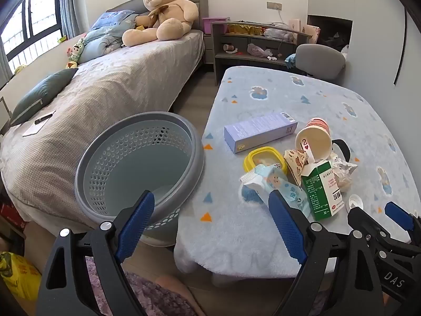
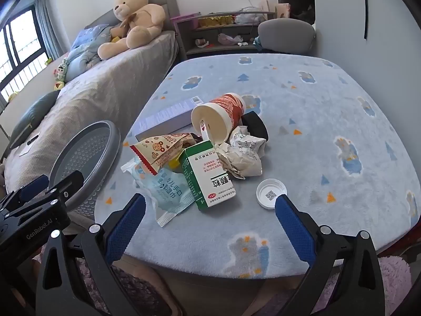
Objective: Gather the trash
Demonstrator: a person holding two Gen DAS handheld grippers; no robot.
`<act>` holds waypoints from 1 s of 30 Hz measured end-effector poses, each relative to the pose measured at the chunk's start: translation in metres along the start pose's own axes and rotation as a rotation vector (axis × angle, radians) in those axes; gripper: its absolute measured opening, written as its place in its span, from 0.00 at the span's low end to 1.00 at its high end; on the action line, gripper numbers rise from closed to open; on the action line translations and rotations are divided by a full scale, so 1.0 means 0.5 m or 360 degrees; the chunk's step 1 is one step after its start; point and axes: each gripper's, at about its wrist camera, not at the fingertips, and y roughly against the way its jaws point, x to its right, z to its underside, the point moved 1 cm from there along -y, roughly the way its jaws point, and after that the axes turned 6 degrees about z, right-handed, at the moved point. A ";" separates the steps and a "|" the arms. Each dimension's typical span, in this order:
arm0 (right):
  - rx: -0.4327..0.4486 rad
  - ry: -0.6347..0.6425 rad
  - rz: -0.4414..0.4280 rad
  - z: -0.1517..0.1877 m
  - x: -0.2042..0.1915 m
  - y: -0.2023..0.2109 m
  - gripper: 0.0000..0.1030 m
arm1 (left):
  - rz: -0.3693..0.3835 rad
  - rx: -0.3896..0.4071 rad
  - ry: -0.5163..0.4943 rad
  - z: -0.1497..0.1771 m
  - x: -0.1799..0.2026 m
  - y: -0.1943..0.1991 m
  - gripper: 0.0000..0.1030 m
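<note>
A heap of trash lies on the blue fleece-covered table (image 2: 329, 100): a green and white carton (image 2: 210, 181), a tipped red paper cup (image 2: 218, 118), crumpled paper (image 2: 244, 155), a snack wrapper (image 2: 160, 152), a pale blue wipes pouch (image 2: 168, 192), a lilac box (image 1: 259, 131), a yellow lid (image 1: 263, 155) and a white cap (image 2: 271, 193). A grey perforated basket (image 1: 136, 168) stands left of the table. My left gripper (image 1: 210, 205) hangs open between basket and heap. My right gripper (image 2: 210, 208) is open just short of the carton, holding nothing.
A bed (image 1: 110, 89) with a big teddy bear (image 1: 163, 10) runs along the left. A grey chair (image 1: 319, 60) and a cluttered shelf unit (image 1: 252, 44) stand behind the table. A yellow bag (image 1: 18, 276) lies on the floor at lower left.
</note>
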 end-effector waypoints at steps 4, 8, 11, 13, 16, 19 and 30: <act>0.0000 0.0001 0.0007 0.001 0.001 0.003 0.94 | -0.0003 0.0000 0.0002 -0.001 0.000 -0.001 0.82; -0.0006 0.0003 0.0003 0.000 -0.001 0.004 0.94 | 0.0003 0.0001 0.0004 0.000 0.000 -0.001 0.82; 0.0009 0.0002 0.0002 -0.003 0.003 0.007 0.94 | -0.0002 0.0009 0.0003 0.000 0.001 0.000 0.82; 0.0012 0.0003 0.0002 -0.005 -0.001 0.014 0.94 | -0.0004 0.0014 0.0004 -0.001 0.001 0.001 0.82; 0.0019 0.0008 0.0002 -0.001 -0.011 0.018 0.94 | -0.0004 0.0018 0.0006 -0.013 -0.003 0.022 0.82; 0.0016 0.0011 0.0002 -0.004 -0.010 0.017 0.94 | 0.0001 0.0022 0.0007 -0.010 -0.006 0.023 0.82; 0.0027 0.0012 0.0005 -0.005 -0.009 0.015 0.94 | 0.0007 0.0025 0.0012 -0.005 -0.005 0.015 0.82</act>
